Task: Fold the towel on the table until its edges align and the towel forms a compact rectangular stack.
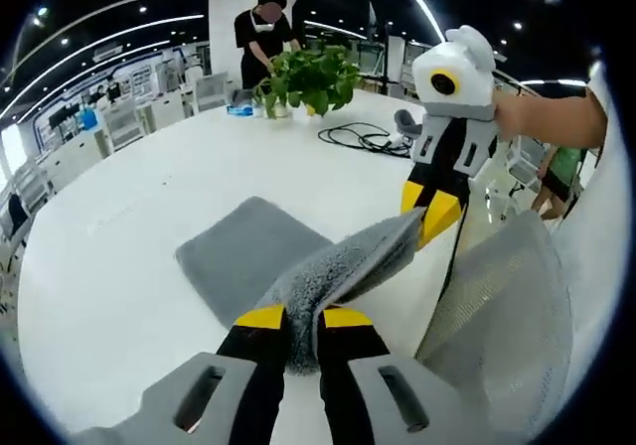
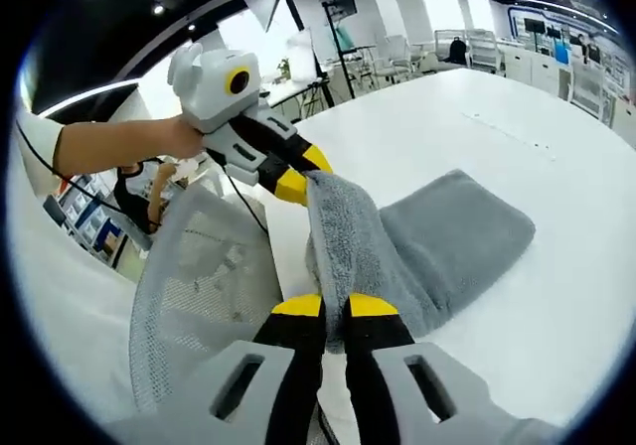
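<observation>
**Towel edge raised between both claws above the desk**

Left claw (image 1: 303, 318): yellow-tipped black jaws clenched on one corner of the grey terry-cloth towel (image 1: 260, 254), the pile bunched between the tips. Right claw (image 2: 334, 307): jaws likewise clamped on a second corner of the same towel (image 2: 447, 241). Each claw appears in the other's view: the right claw (image 1: 429, 212) enters the left gripper view from the right, the left claw (image 2: 298, 179) enters the right gripper view from the left, each gripping the far end of the lifted edge.

The held edge runs taut between the two claws, clear of the surface. The remainder of the towel slopes down and lies flat on the round white desk (image 1: 119, 236), near its edge.

Just beside the claws, off the desk, stands a grey mesh-backed chair (image 1: 507, 296). On the far side of the desk: a green leafy potted plant (image 1: 308, 77) and a coiled black cable (image 1: 363, 137). A person in black (image 1: 263, 38) stands behind the plant
</observation>
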Demonstrator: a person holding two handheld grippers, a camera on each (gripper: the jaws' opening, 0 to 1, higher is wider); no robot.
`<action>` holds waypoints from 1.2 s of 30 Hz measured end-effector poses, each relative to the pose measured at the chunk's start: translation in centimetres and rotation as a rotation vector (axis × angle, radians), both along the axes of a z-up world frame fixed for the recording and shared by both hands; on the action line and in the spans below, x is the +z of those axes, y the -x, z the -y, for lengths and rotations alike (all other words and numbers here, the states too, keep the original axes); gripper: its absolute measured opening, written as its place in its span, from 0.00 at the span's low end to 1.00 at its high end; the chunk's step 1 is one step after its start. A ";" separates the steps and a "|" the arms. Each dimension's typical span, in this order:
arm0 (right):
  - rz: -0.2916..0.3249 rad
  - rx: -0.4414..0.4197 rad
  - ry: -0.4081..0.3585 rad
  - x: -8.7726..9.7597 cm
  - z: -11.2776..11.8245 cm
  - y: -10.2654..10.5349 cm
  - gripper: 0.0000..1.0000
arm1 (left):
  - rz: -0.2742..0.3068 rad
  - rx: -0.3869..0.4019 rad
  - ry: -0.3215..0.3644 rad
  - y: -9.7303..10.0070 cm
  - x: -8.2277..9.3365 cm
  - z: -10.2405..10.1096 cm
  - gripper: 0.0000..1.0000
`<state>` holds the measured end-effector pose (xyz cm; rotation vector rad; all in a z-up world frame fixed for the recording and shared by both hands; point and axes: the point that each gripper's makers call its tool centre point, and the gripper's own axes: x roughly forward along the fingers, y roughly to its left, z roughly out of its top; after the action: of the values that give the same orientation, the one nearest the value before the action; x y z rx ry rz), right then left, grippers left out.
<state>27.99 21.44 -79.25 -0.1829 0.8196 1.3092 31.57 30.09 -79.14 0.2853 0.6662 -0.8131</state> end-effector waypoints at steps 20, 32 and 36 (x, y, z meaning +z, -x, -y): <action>-0.131 0.115 -0.043 0.5 -0.8 4.5 0.04 | -0.042 -0.029 0.098 4.2 1.0 -0.8 0.11; -0.001 -0.028 -0.055 1.9 -0.2 -0.8 0.05 | 0.000 0.028 0.126 0.3 1.8 -0.4 0.11; 0.047 -0.079 -0.052 2.1 0.2 -2.5 0.05 | 0.027 0.062 0.160 -1.5 2.4 -0.2 0.11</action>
<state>30.52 21.25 -77.20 -0.1384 0.7453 1.2463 33.06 30.30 -76.75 0.1296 0.5782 -0.7968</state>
